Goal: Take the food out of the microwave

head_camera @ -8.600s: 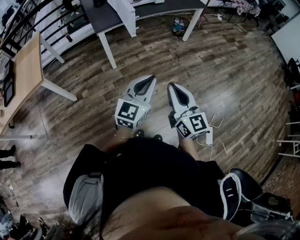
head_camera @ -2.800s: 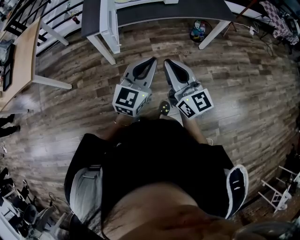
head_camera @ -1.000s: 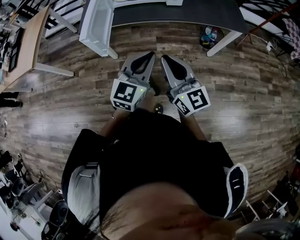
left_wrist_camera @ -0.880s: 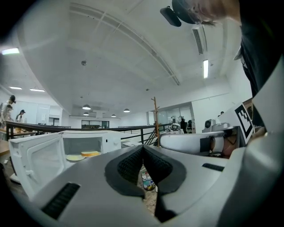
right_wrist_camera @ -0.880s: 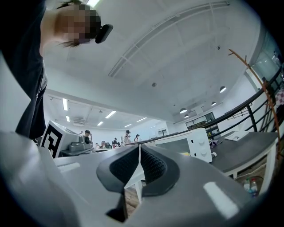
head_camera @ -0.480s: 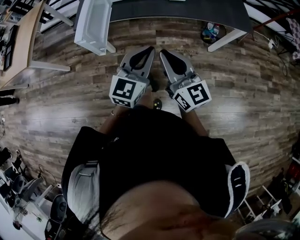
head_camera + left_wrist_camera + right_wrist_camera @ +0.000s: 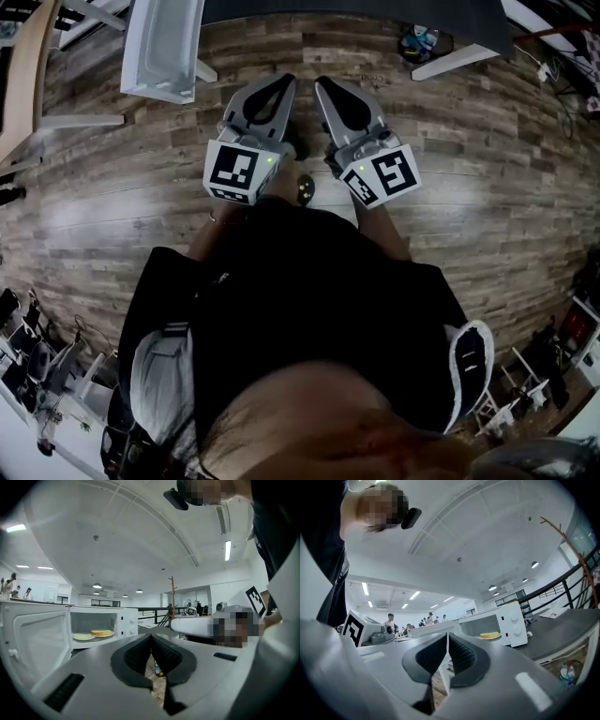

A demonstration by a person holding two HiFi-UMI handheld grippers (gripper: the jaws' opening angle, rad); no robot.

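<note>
A white microwave (image 7: 123,623) stands on a dark table (image 7: 562,634) with its door (image 7: 161,45) swung open. Inside, a yellowish piece of food (image 7: 101,633) lies on a plate, with a flat pale plate (image 7: 83,637) beside it; the food (image 7: 490,634) also shows in the right gripper view. My left gripper (image 7: 280,82) and right gripper (image 7: 324,86) are held side by side over the wooden floor, short of the table. In the left gripper view the left gripper (image 7: 151,638) is shut and empty. The right gripper (image 7: 447,637) is likewise shut with nothing between its pads.
A white table leg (image 7: 452,60) and a small basket of bottles (image 7: 418,41) sit under the table to the right. A wooden table (image 7: 17,75) stands at the left. Chairs (image 7: 37,394) crowd the lower left. People stand far off in the room.
The table and the open microwave door have drawn nearer to me and the door now shows further left. Both grippers stay shut, side by side.
</note>
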